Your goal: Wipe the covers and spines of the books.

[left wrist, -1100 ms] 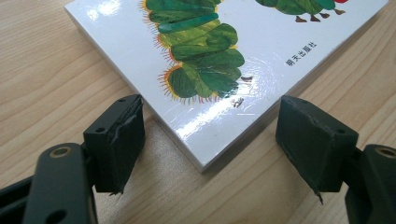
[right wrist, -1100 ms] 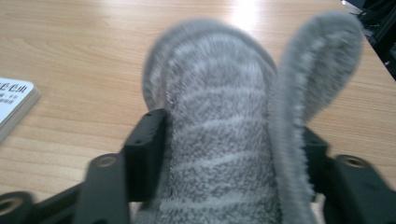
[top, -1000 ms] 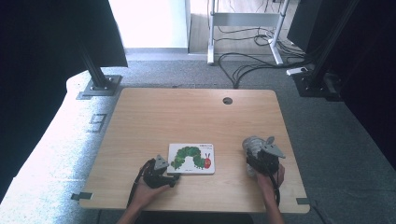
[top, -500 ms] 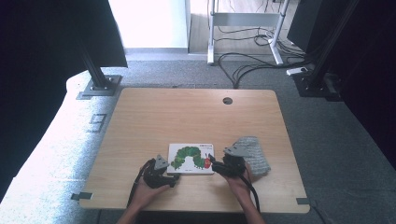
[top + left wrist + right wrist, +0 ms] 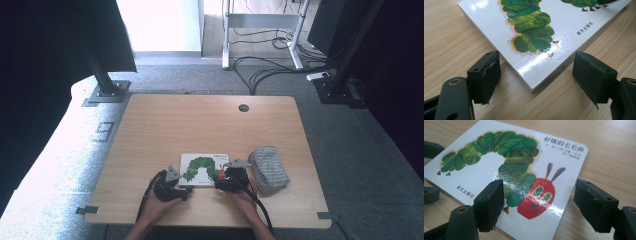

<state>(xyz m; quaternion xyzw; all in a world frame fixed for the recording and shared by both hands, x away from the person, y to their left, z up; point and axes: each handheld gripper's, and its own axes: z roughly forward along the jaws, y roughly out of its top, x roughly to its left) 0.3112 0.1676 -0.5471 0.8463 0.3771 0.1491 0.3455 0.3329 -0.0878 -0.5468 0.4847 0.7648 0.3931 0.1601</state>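
Evidently both tools are closing in on the picture book (image 5: 203, 169), which lies flat near the table's (image 5: 200, 125) front edge, beside a grey cloth (image 5: 269, 168). The left gripper (image 5: 536, 75) straddles the book's near-left corner with jaws spread wide; the right gripper (image 5: 537, 202) hovers, equally spread, over its near-right corner. Because the board book is thin and glossy, a pinch could slip off or merely shove it across the wood.

The book (image 5: 204, 169) has a glossy white cover with a green caterpillar, its segments in mottled light and dark greens, a red face with yellow-green eyes and purple feelers, plus dark printed characters. The worktop (image 5: 200, 125) is pale wood grain. The cloth (image 5: 269, 168) is speckled grey. Both grippers' jaws are black.
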